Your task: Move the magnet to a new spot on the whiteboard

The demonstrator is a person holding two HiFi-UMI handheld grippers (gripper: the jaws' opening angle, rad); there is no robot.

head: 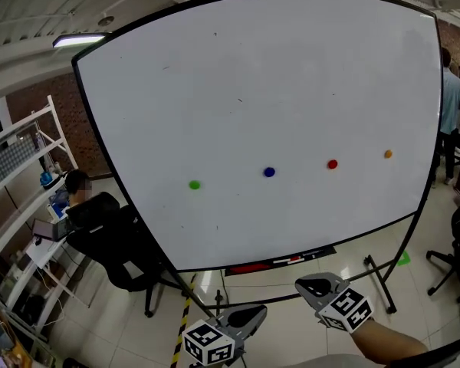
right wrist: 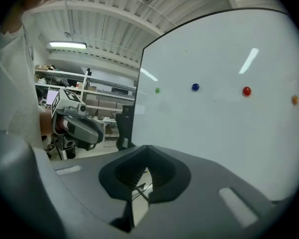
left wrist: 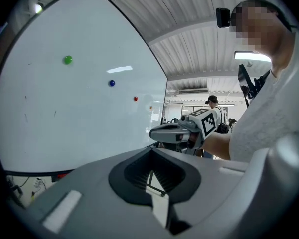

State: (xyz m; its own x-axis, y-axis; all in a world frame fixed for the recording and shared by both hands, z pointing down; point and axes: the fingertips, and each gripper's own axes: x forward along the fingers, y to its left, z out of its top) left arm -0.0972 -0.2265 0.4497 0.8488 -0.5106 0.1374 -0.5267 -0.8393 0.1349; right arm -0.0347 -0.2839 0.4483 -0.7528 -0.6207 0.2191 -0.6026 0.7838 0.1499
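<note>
Workshop room around us
We see a white shelving rack by a brick wall, a black office chair, a lit ceiling lamp and pale floor.

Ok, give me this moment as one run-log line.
stage: pre-grasp | left gripper: shut, empty | right gripper: shut, empty | both low, off the whiteboard | on board: green magnet, blue magnet, red magnet, orange magnet
</note>
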